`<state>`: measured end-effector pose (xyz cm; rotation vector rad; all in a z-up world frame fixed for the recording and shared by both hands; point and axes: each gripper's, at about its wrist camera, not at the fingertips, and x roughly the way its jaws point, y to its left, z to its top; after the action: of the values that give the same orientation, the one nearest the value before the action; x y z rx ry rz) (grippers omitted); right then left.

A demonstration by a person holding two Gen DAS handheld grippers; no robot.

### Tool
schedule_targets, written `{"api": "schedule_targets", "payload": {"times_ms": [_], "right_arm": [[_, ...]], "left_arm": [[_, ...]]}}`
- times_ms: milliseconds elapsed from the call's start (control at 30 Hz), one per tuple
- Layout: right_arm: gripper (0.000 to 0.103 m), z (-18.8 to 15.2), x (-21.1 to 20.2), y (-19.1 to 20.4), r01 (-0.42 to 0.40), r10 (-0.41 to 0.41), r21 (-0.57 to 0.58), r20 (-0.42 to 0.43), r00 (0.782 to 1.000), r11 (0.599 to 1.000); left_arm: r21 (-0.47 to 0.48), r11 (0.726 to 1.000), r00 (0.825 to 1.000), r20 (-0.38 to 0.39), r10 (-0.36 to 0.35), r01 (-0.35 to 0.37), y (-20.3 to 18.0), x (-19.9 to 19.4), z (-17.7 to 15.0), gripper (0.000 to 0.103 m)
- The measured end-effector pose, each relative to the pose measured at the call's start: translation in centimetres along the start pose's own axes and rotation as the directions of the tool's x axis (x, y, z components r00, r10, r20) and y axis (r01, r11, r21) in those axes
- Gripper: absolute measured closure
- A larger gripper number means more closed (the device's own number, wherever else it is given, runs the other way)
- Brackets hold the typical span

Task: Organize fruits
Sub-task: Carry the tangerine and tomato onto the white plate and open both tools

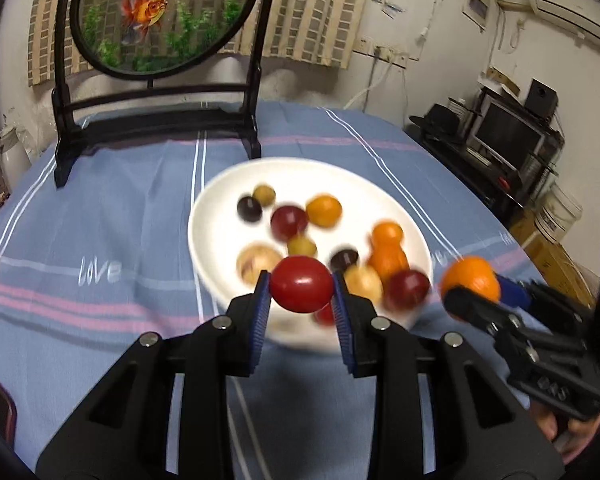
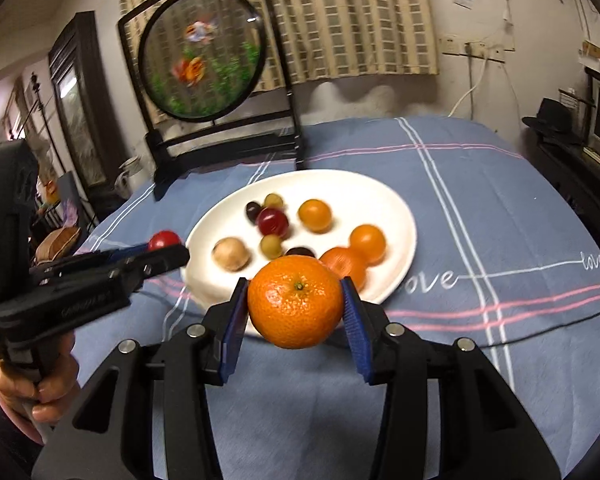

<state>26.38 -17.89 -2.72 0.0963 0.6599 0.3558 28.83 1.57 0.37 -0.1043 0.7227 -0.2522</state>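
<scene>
My left gripper [image 1: 301, 292] is shut on a red cherry tomato [image 1: 301, 289], held above the near rim of a white plate [image 1: 216, 216]. My right gripper [image 2: 296, 304] is shut on a mandarin orange [image 2: 295, 301], also lifted over the plate's [image 2: 396, 208] near edge. Several small fruits lie on the plate: orange ones [image 2: 315, 215], dark grapes [image 2: 253, 211], a red one [image 2: 273, 221], green ones [image 2: 270, 245] and a pale brown one [image 2: 229, 254]. The left wrist view shows the right gripper [image 1: 474, 294] with its mandarin [image 1: 470, 280] at the right. In the right wrist view the left gripper [image 2: 162, 250] with its tomato [image 2: 163, 240] appears at the left.
The plate rests on a blue striped tablecloth [image 1: 100, 208] marked "love". A black stand with a round goldfish panel [image 1: 160, 20] rises at the table's back. A hand [image 2: 40, 384] grips the left tool's handle. Shelves with a monitor [image 1: 508, 132] stand to the right.
</scene>
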Motion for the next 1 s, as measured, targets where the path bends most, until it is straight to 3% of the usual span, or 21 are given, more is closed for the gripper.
{"api": "schedule_targets", "payload": {"times_ms": [233,433,667,733,867,933,1000], "right_arm": [[0.057,3.4,3.6,-0.9,0.014,-0.014,-0.019,-0.010,1.000,1.000],[0.057,6.3,8.9,-0.9,0.009,-0.010,-0.010,-0.067,0.998,1.000],[0.057,6.3,10.4,-1.2,0.016,-0.018,-0.026,-0.098,0.995,1.000],[0.057,6.4,10.4,-1.4,0.016,-0.018,-0.021,-0.100,0.995,1.000],[0.057,6.5,10.4,-1.4,0.015,-0.018,-0.032,-0.099,0.995,0.999],[0.057,6.4,10.6,-1.2,0.008,-0.012,-0.036,-0.108,0.994,0.999],[0.057,6.3,10.9,-1.1,0.009,-0.014,-0.042,-0.119,0.993,0.999]], "left_arm": [[-0.039,0.997,0.998,-0.023,0.067,-0.067,1.4,5.2,3.9,0.072],[-0.073,0.994,0.994,-0.069,0.081,-0.086,2.9,7.7,4.5,0.072],[-0.075,0.990,0.988,-0.109,0.108,-0.116,3.8,9.5,4.1,0.070],[-0.074,0.988,0.987,-0.094,0.126,-0.134,3.8,9.0,4.1,0.042],[-0.067,0.985,0.987,-0.047,0.155,-0.158,3.4,7.2,4.2,0.033],[-0.095,0.982,0.986,-0.035,0.161,-0.163,3.5,6.1,4.1,0.023],[-0.101,0.980,0.985,-0.025,0.169,-0.170,3.4,5.2,3.9,0.022]]}}
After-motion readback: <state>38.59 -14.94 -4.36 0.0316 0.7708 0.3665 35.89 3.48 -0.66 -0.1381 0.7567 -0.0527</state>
